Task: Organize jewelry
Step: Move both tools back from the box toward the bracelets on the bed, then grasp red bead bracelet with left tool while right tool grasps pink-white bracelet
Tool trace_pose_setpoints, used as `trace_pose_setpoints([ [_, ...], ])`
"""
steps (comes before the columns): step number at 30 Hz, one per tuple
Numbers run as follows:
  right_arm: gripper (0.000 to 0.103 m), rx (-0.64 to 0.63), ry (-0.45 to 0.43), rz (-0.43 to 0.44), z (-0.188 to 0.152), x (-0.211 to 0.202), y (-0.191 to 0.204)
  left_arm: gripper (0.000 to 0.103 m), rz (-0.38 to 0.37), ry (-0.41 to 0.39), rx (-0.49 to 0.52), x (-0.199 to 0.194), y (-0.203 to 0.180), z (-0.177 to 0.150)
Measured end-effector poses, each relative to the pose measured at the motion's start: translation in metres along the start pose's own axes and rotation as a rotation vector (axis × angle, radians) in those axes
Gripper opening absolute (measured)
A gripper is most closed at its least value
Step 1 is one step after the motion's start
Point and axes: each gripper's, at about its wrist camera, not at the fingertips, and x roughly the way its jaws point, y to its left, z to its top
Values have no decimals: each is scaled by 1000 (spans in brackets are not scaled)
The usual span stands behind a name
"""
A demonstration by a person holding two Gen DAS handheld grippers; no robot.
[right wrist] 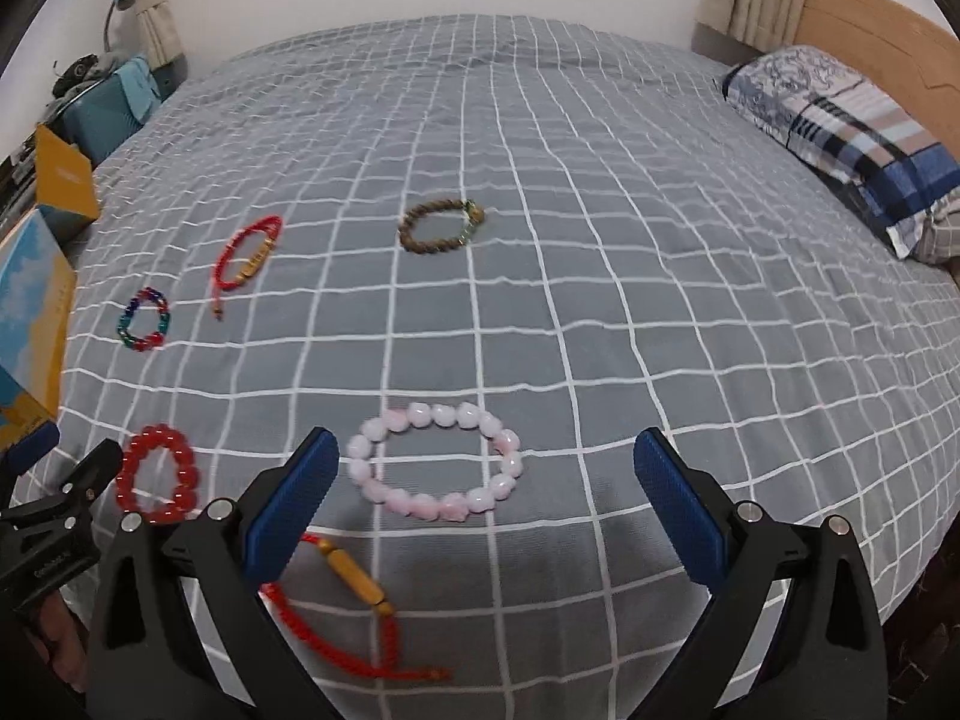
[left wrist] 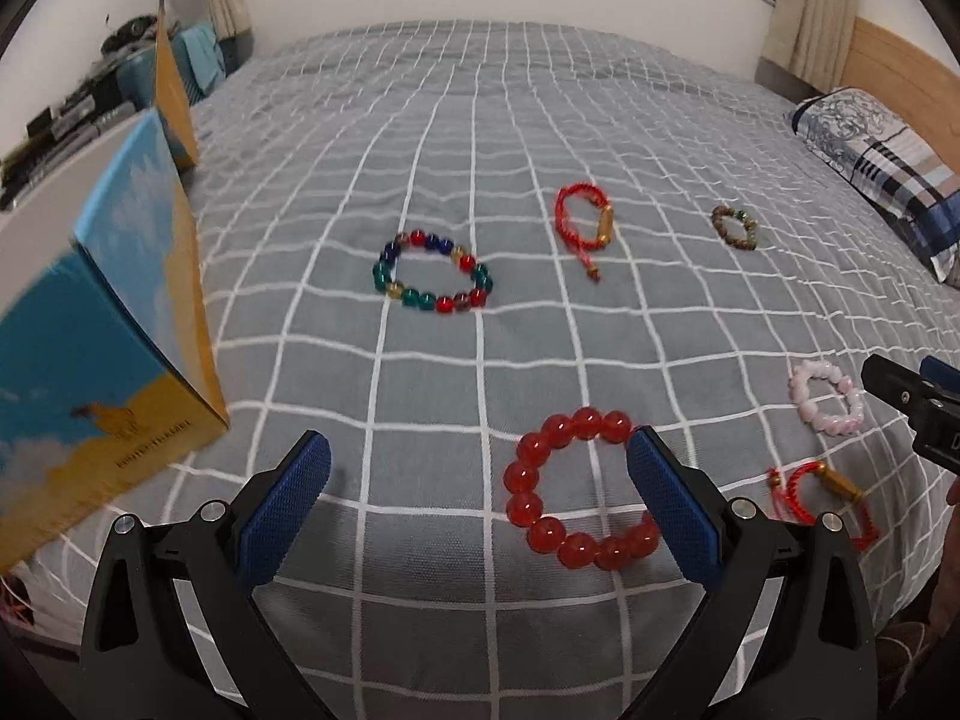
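Note:
Several bracelets lie on a grey checked bedspread (left wrist: 480, 150). A red bead bracelet (left wrist: 576, 489) lies under my open, empty left gripper (left wrist: 477, 480), by its right finger. A multicoloured bead bracelet (left wrist: 435, 272), a red cord bracelet (left wrist: 585, 228) and a brown bead bracelet (left wrist: 734, 227) lie farther back. A pink bead bracelet (right wrist: 438, 459) lies between the fingers of my open, empty right gripper (right wrist: 486, 480). A second red cord bracelet (right wrist: 354, 606) lies by its left finger.
An open blue and yellow box (left wrist: 102, 372) stands at the bed's left edge, its lid (left wrist: 174, 96) up behind it. A plaid pillow (right wrist: 852, 138) and wooden headboard (right wrist: 888, 30) are on the right. A cluttered shelf (left wrist: 66, 114) is at the far left.

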Motion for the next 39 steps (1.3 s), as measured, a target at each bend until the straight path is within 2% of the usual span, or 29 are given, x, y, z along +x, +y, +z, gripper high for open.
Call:
trace_pose_setpoints([
  [9,95,11,32,-26,-4,22,-9,96,11,39,12,24,-2,-11],
  [11,94,19,46,-27,-5,26,-11,90,12,41,17,24,-4,-13],
  [13,81,33,61,-22,-6,31,-14,87,8,47,26,24,-6,-14],
  [15,74,26,78,-24,-7,35,-13,81,2,50,33,24,-8,-14],
  [17,64,15,96,-24,-8,40,-11,71,2,51,28,24,-8,-14],
  [22,41,-23,114,-8,-11,43,-2,54,13,52,29,22,-7,-14],
  [27,31,-37,115,-16,-11,45,2,46,4,55,30,21,-6,-13],
  [29,26,-31,115,-25,-11,45,1,39,1,55,36,20,-7,-13],
  [31,16,-29,114,-39,-10,46,-1,31,-4,55,42,19,-8,-13],
  [32,16,-26,112,-41,-10,46,-2,24,-11,52,47,19,-9,-13],
  [34,11,-26,107,-47,-10,46,-3,18,-20,48,50,17,-10,-12],
  [39,10,-12,76,-50,-9,40,-5,16,-37,36,40,13,-8,-11],
])
